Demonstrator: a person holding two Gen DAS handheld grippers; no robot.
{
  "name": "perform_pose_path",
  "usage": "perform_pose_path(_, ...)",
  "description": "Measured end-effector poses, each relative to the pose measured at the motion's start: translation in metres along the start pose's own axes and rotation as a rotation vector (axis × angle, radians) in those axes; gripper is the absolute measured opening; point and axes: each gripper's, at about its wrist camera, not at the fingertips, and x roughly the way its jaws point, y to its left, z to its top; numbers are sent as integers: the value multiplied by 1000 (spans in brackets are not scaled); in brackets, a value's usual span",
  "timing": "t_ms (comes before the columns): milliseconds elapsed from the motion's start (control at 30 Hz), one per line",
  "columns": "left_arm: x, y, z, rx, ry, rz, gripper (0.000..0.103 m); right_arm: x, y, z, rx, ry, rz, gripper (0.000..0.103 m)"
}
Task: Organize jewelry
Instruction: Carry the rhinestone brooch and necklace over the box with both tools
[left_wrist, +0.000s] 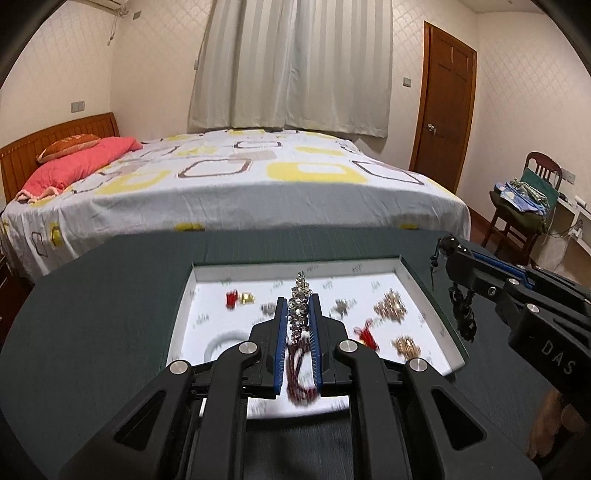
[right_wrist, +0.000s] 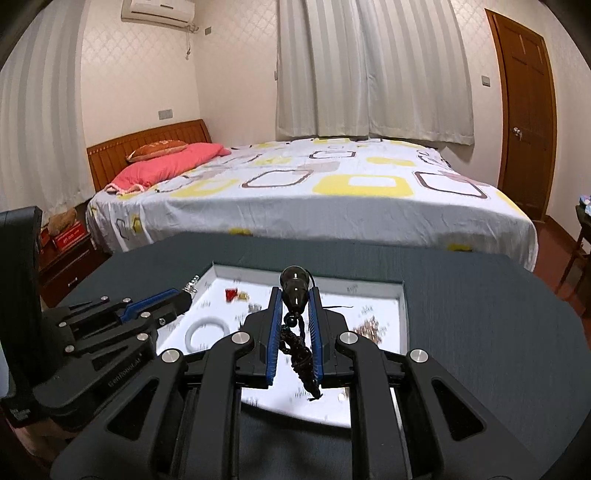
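- Bedroom backdrop: one bed with a patterned sheet, one pink pillow, one wooden door, pale curtains.
- Up front, one dark green table bearing one white tray.
- Left gripper closed on one silver rhinestone chain, held above the tray's middle.
- Right gripper closed on one black bead pendant, its braided cord hanging between the jaws, over the tray.
- Loose in the tray: one white bangle, two red pieces, two gold clusters, one dark red bead string; smaller bits too blurred to count.
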Motion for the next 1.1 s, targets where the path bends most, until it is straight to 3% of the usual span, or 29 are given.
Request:
perform_pose_path(233, 51, 2, 11, -3, 31, 24, 12, 46, -11, 9, 29, 14, -15, 15)
perform_pose_path(467, 107, 4, -1, -2, 143, 50, 12, 99, -19, -5, 35, 99, -34, 15)
perform_pose_path(700, 126, 2, -5, 19, 205, 76, 12, 128, -23, -16, 45, 198, -55, 15)
perform_pose_path(1100, 140, 3, -9, 8, 249, 82, 14, 141, -26, -23, 50, 251, -73, 16)
